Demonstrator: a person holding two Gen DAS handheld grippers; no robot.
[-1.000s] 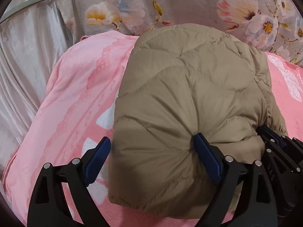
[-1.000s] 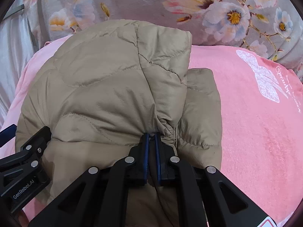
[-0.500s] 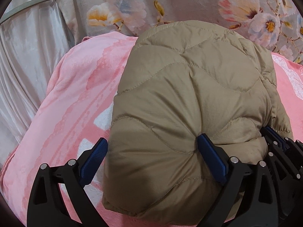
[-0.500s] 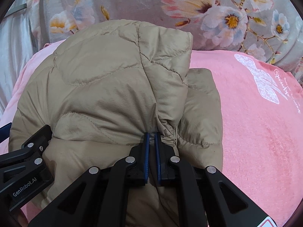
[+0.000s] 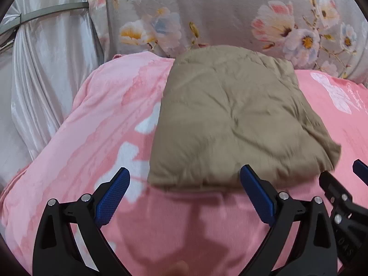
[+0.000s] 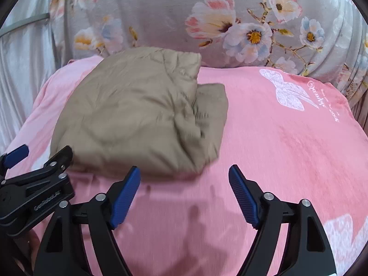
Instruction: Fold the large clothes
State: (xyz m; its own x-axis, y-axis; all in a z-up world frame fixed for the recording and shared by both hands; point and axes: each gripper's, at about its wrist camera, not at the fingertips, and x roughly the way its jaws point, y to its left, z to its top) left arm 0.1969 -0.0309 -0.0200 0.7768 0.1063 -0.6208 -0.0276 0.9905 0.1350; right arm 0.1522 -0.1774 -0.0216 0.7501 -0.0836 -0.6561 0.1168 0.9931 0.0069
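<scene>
A tan quilted puffer jacket (image 5: 232,119) lies folded into a compact bundle on the pink blanket (image 5: 110,124); it also shows in the right wrist view (image 6: 138,112), with one folded part sticking out at its right side. My left gripper (image 5: 184,191) is open and empty, just short of the bundle's near edge. My right gripper (image 6: 184,186) is open and empty, near the bundle's near right corner. Each gripper shows at the edge of the other's view.
A grey floral cushion (image 6: 230,18) rises behind the blanket. A silvery satin curtain (image 5: 46,73) hangs at the left. The pink blanket (image 6: 287,138) stretches to the right of the jacket, with white butterfly prints.
My right gripper has let go of the jacket and opened. Both grippers have pulled back toward me, and the jacket now lies free on the blanket.
</scene>
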